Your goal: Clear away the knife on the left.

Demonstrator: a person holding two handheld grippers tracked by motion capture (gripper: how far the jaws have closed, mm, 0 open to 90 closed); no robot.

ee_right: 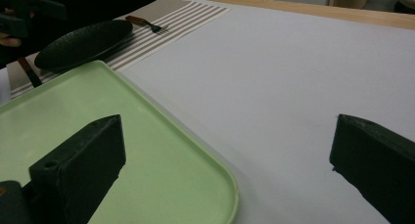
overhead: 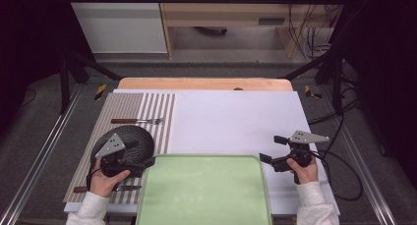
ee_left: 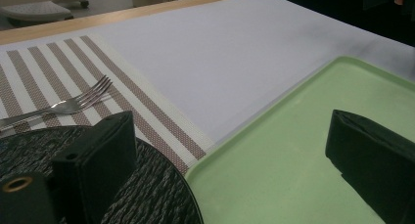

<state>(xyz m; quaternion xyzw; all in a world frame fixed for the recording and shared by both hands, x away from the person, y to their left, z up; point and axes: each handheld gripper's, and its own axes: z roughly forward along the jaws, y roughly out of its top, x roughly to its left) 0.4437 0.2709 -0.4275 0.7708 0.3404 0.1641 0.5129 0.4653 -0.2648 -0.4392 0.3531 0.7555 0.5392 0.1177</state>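
A pale green tray (overhead: 204,190) lies empty at the table's near edge. Left of it, a dark round plate (overhead: 135,136) rests on a striped placemat (overhead: 140,104), with a fork (overhead: 137,121) beyond it and a knife (overhead: 125,188) on the near side, partly under my left hand. My left gripper (overhead: 141,154) is open and empty; in the left gripper view (ee_left: 230,155) one jaw hangs over the plate (ee_left: 151,194) and the other over the tray (ee_left: 293,150). My right gripper (overhead: 272,149) is open and empty at the tray's right corner, straddling the tray rim (ee_right: 230,185).
A white board (overhead: 236,117) covers the table, with a wooden edge (overhead: 206,83) at the far side. Black frame bars and cables stand around the table. The fork (ee_left: 63,104) lies on the placemat's stripes (ee_left: 122,92) beyond the plate.
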